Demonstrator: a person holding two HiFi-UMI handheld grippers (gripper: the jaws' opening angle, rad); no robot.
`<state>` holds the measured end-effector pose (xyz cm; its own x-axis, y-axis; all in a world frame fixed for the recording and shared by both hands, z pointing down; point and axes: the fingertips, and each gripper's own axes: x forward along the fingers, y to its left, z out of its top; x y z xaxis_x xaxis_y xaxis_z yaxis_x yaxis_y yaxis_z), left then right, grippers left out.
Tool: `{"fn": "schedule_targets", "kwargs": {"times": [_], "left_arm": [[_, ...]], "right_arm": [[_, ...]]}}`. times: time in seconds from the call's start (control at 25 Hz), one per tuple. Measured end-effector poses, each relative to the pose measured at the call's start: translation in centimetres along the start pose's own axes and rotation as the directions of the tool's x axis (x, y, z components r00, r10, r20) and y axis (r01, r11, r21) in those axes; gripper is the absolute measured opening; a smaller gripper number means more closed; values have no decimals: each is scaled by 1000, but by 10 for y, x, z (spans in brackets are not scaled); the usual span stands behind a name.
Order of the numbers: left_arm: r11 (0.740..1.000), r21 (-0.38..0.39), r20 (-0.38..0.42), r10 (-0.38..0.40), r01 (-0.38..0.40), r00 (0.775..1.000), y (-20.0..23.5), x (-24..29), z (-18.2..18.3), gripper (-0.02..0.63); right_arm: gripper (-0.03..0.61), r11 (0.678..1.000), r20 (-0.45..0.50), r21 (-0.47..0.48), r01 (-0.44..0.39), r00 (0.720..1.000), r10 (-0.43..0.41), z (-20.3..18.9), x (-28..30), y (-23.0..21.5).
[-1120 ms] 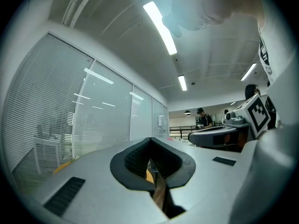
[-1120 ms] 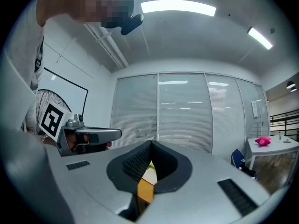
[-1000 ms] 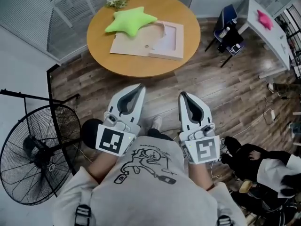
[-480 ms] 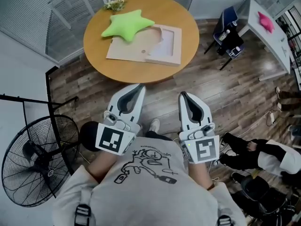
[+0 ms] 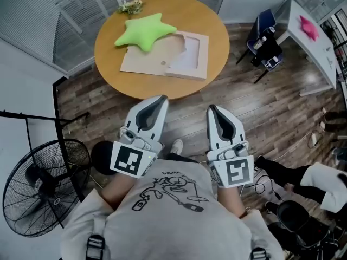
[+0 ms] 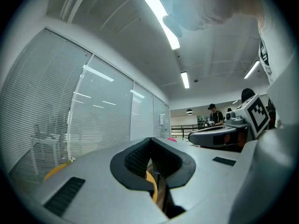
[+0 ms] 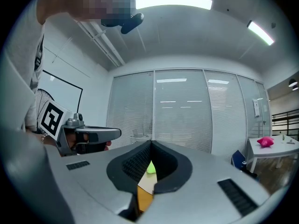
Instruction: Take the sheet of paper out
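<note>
**Sheet of paper lies in its folder as two closed grippers hang short of the table**

One white sheet of paper (image 5: 191, 56) lies in the upper centre of the head view. It is set inside the right end of a single flat tan cardboard folder (image 5: 145, 61) on a round wooden table (image 5: 142, 89). One lime-green star cushion (image 5: 143, 30) rests on the table to the sheet's left, its lower points overlapping the folder's upper left corner. One small sprig of greenery (image 5: 132, 5) sits at the table's far edge.

Two grippers appear at mid-frame, side by side and pointing toward the table, their tips below its near edge over the wood-plank floor (image 5: 271, 110). The left gripper (image 5: 161, 98) has its jaws pressed together and holds nothing. The right gripper (image 5: 212, 109) matches it, its jaws meeting with nothing between them. Each carries one cube with square markers, two in all. The right gripper view catches a sliver of the green cushion and the pale folder past its closed jaws.

One black floor fan (image 5: 46, 184) fills the lower left. A second table (image 5: 320, 58), white, stands at the upper right with one pink object (image 5: 307, 27) on it. One blue chair (image 5: 264, 32) stands beside it.
</note>
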<state>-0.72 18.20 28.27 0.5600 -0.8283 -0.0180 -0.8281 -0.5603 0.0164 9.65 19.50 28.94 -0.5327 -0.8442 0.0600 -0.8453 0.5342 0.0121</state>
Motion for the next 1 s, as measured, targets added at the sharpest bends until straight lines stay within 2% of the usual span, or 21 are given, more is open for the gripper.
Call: {"fn": "schedule_targets", "kwargs": {"times": [1.0], "left_arm": [[1000, -1, -11, 0, 0, 1000, 4, 14, -4, 14]], "right_arm": [[5, 1000, -5, -20, -2, 1000, 2, 1, 7, -14]]}}
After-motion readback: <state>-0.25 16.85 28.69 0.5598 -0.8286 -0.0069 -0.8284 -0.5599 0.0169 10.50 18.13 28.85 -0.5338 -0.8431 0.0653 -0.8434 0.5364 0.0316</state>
